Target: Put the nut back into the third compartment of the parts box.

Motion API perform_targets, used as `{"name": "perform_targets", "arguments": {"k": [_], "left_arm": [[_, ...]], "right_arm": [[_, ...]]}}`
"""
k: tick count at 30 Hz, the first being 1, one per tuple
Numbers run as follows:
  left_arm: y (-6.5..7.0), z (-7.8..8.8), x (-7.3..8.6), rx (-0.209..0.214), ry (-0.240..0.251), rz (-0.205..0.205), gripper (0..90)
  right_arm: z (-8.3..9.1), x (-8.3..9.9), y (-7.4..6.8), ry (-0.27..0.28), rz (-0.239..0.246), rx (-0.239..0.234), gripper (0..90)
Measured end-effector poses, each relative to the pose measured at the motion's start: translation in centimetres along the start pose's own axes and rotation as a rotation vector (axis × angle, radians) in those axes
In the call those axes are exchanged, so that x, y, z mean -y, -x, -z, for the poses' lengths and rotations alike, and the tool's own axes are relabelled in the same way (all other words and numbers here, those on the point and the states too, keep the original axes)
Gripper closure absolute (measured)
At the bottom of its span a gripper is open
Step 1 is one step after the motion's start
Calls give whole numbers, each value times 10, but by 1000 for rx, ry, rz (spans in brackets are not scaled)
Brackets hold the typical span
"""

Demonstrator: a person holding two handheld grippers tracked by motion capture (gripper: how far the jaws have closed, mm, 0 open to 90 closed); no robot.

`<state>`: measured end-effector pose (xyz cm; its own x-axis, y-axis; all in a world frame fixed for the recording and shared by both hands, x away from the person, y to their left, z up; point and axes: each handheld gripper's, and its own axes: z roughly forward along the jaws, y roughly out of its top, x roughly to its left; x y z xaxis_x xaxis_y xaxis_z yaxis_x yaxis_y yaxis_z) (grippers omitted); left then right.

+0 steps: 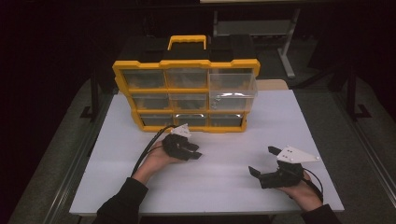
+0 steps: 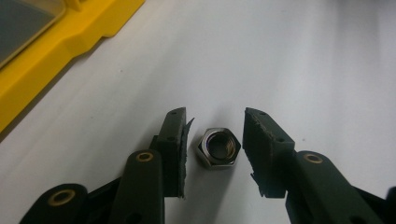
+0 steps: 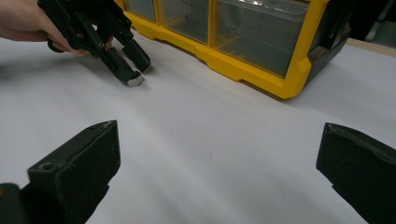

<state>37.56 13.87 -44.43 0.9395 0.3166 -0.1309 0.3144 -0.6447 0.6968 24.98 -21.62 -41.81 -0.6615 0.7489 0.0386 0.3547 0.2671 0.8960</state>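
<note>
Left gripper (image 2: 214, 147): fingers (image 2: 173, 149) unclenched, straddling a steel nut (image 2: 218, 147) flat on the white desk (image 2: 303, 70), pads not touching. Right gripper (image 1: 262, 162): fingers spread wide, nothing between. Yellow drawer organizer (image 1: 186, 95) behind.

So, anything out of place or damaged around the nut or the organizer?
Two things: the organizer's top-right drawer sticks out past its neighbours, and the pad on one jaw of the left tongs looks frayed and peeling beside the nut.
</note>
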Motion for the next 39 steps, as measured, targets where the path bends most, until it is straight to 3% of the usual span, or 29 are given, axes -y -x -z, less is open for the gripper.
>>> {"name": "perform_targets", "arguments": {"k": [10,16,25,33,39], "left_arm": [[2,-3,0,-13,-26,-39,674],[3,-3,0,-16,-27,-40,684],[-1,-2,1,10,-11,14,705],[-2,1,0,8,-22,31,706],[-3,7,-2,8,7,56,706]], "right_arm": [[-1,0,1,-3,-10,-5,0],[-1,0,0,-1,-3,-7,0],[0,-1,0,5,-8,-4,0],[0,-1,0,6,-6,-4,0],[0,-1,0,5,-6,-3,0]]}}
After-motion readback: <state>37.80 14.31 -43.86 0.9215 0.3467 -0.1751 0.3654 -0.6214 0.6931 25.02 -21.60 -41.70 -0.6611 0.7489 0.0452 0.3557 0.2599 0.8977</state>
